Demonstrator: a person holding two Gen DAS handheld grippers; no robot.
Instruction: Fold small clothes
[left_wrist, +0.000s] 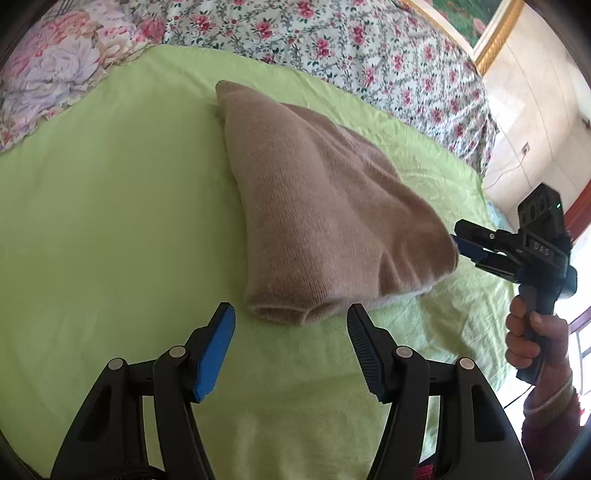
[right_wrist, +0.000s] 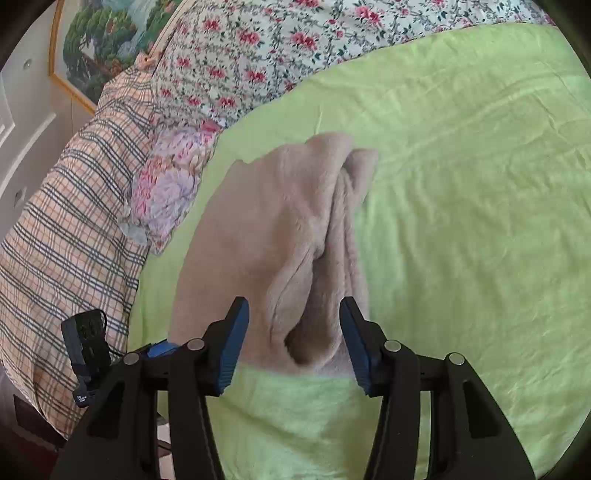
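Observation:
A beige knit garment (left_wrist: 317, 218) lies folded in a long bundle on the green sheet (left_wrist: 110, 221). My left gripper (left_wrist: 291, 317) is open just short of its near rolled end, touching nothing. My right gripper (left_wrist: 461, 247) shows at the garment's right corner in the left wrist view. In the right wrist view the right gripper (right_wrist: 293, 314) is open, with the garment's (right_wrist: 280, 229) near end lying between its fingers. The fingers are apart from the cloth on both sides.
A floral quilt (left_wrist: 369, 55) lies beyond the green sheet. A plaid pillow (right_wrist: 66, 221) and a floral pillow (right_wrist: 166, 188) sit at the bed's side. A framed picture (right_wrist: 99, 40) hangs on the wall. The left gripper's body (right_wrist: 88, 350) shows at lower left.

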